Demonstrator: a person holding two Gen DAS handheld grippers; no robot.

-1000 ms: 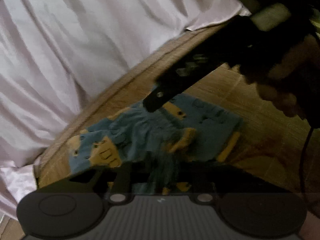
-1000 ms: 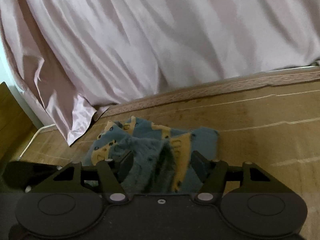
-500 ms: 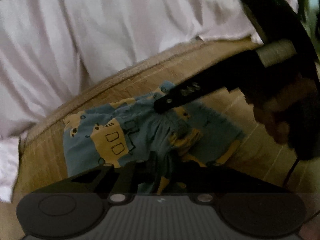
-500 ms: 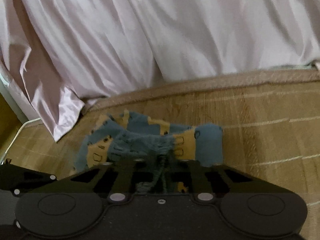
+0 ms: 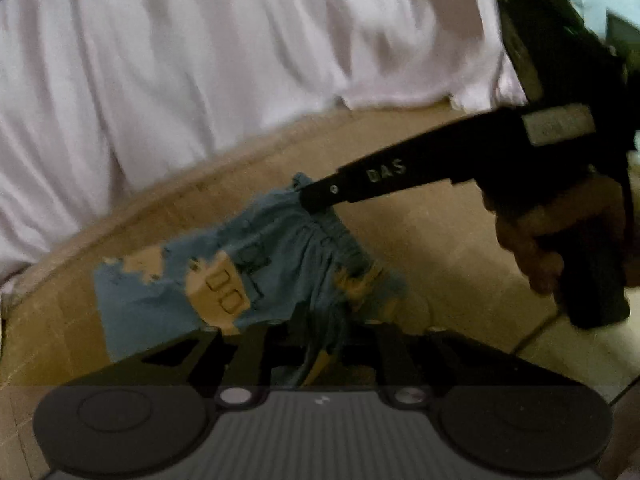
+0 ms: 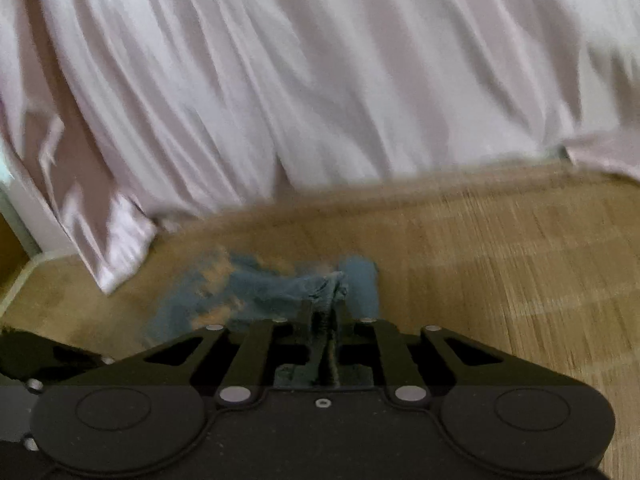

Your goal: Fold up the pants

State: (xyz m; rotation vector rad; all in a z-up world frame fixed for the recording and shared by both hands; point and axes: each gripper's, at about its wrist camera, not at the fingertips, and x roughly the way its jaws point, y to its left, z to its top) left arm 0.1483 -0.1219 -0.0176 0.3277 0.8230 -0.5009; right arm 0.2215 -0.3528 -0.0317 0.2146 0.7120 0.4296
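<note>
1. The right gripper (image 6: 325, 332) is pinching a bunched fold of the pants (image 6: 256, 292), its jaws pressed together on the blue cloth right at the centre.
2. The left gripper (image 5: 320, 344) is also clamping a hanging strip of the pants (image 5: 256, 276); its fingers are sitting close together, though dark shadow is hiding exactly where they meet the cloth.
3. The pants, blue with yellow patches, are stretching between the two grippers above the woven mat (image 5: 452, 248), partly lifted and crumpled.
4. In the right wrist view the cloth is smearing with motion blur, so its pattern is hard to read.
5. The right gripper (image 5: 316, 198) is reaching in from the upper right in the left wrist view, its long black finger touching the far edge of the pants.
6. A person's hand (image 5: 560, 236) is wrapping around that gripper's handle, cut off at the frame edge.
7. A pale curtain (image 6: 320, 80) is hanging behind the mat (image 6: 500, 260).
</note>
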